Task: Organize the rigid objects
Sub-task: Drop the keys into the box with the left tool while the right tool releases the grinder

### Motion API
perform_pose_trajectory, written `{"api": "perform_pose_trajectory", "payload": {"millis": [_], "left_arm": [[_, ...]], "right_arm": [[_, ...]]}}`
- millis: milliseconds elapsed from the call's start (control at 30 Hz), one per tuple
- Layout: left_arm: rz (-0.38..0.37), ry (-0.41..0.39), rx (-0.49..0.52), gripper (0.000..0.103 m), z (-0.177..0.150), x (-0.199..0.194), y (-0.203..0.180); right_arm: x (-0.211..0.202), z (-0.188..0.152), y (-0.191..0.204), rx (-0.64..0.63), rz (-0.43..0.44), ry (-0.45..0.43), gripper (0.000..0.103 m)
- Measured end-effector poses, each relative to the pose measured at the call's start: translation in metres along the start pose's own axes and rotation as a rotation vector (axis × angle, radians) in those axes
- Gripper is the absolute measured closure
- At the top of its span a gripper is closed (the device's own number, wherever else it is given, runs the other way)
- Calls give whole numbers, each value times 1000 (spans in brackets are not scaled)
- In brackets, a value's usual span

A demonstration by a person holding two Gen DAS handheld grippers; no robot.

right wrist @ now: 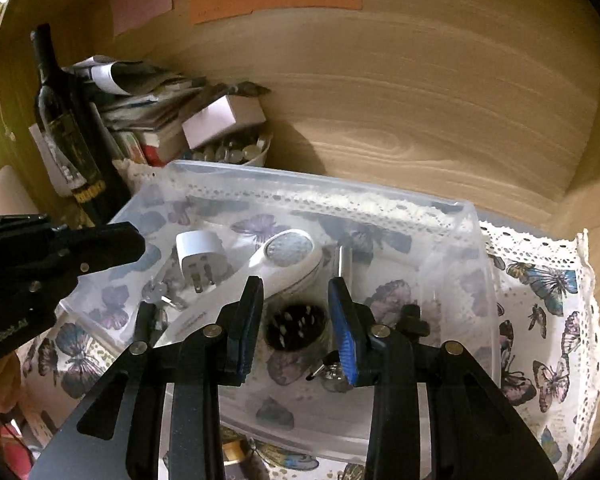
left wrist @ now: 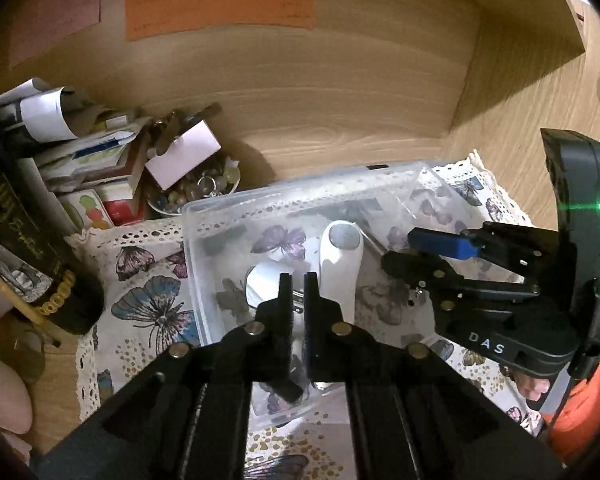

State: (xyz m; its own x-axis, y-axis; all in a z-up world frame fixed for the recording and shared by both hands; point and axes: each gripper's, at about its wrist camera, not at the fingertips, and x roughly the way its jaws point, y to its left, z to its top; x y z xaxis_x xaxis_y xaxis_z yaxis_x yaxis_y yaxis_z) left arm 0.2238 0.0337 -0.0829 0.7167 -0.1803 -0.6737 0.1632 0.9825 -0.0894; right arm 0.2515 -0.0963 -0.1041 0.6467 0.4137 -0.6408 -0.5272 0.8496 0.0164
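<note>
A clear plastic bin (right wrist: 480,264) stands on a butterfly cloth. Inside lie a white handheld device with a round grey head (right wrist: 288,258), a white plug adapter (right wrist: 198,258), a dark round brush (right wrist: 296,326), a metal piece (right wrist: 346,260) and keys (right wrist: 160,292). My right gripper (right wrist: 296,308) is open and empty above the brush. My left gripper (left wrist: 298,292) hangs over the bin (left wrist: 192,240) with its fingers nearly together and nothing seen between them; the white device (left wrist: 340,264) lies just beyond. The right gripper also shows in the left wrist view (left wrist: 420,248).
A dark wine bottle (right wrist: 66,120), stacked books and papers (right wrist: 140,96), a small white box (right wrist: 220,118) and a bowl of beads (right wrist: 236,152) crowd the back left corner. Wooden walls (right wrist: 420,100) close the back and right. The butterfly cloth (right wrist: 548,320) runs right of the bin.
</note>
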Motion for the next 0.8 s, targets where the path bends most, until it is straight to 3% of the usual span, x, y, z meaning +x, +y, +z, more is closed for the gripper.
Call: {"api": "perform_pose_trajectory", "payload": {"millis": [67,300,533,800], "left_arm": [[-2,-2,-5,96,0,-4,1],[10,-69,1,63,1,-40,5],[26,-142,15,28,-11,-84,12],[56,-115,18,22,-52,-97,15]], "right_arm": [[-5,0,0,-2,-8,-8,66],[-44,1,-2,-3,-13,-98,55],[-95,-20,-6,-3,-20,-174,47],[-95,-63,-6,27,-23,-101,47]]}}
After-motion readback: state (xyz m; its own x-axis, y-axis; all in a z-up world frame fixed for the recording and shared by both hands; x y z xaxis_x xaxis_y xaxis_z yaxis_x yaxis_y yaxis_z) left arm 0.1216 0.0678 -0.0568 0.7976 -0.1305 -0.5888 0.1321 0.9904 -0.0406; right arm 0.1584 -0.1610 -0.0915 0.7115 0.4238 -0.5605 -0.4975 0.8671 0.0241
